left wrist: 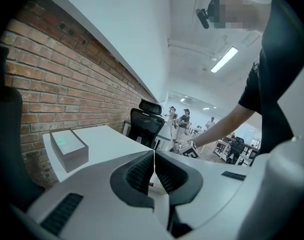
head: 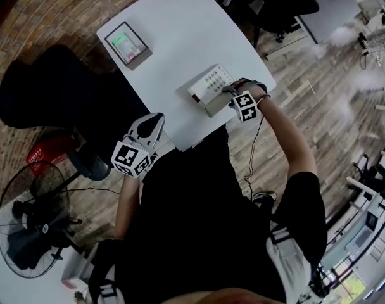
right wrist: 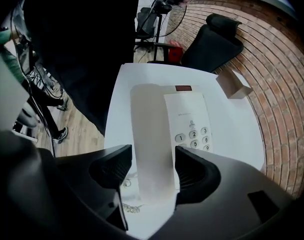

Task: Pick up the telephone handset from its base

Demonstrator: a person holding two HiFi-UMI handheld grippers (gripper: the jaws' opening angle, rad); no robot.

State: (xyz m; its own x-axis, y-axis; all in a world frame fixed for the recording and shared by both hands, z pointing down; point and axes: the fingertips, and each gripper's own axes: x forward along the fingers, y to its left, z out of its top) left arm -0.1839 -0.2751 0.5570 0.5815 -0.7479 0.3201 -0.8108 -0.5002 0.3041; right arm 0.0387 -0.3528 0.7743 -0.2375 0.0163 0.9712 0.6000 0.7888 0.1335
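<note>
Right tool [right wrist: 153,156] points steeply down over the telephone base [right wrist: 189,119]. It straddles the telephone handset [right wrist: 151,134], which lies in its cradle along the base's keypad-free side. The jaws stand about half closed, their tips against the handset's two long sides, and I read that as a grip just made. The handset is not yet lifted and sits flat on the base. I'm taking it across its narrow width, near the end nearest me, probably so it comes up level. The coiled cord [right wrist: 129,207] trails off that end, so I'd raise it slowly. Left tool [head: 153,120] has its jaws together on nothing. It waits off the bench [head: 180,30] edge nearest me, well apart from the base and clear of the lift. The grey box with a green light [head: 129,43] sits on the bench, well apart from the base.
</note>
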